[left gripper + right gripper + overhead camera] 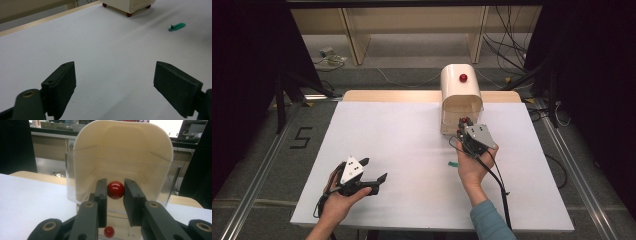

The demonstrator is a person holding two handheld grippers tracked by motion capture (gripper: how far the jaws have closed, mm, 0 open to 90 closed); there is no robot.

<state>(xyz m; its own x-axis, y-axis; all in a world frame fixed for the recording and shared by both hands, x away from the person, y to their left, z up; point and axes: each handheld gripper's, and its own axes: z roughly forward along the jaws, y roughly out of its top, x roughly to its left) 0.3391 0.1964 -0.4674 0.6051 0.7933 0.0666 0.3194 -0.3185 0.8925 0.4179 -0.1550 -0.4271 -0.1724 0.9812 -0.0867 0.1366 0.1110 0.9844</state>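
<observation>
**Red knob gripped at the front of the bread box**

My right gripper is clenched on the red knob of the clear front door of the cream bread box. My two black jaws press the ball from either side, at its middle. My left gripper rests low on the white tabletop, well apart from the bread box and nearer the person's side, jaws released and nothing between them.

Judgement on the step: the door appears part-way along its arc. To do it well, I should keep the squeeze steady and centred on the ball, follow the door's curve rather than pull straight, and not lift the box off its feet. A slip off the round knob is the main risk.

Count:
- bread box: one
- red knobs: two seen, one in my jaws, one on the cream hood
- red feet under the box: two in the left gripper view
- small green item on the tabletop, near the box's front: one
</observation>
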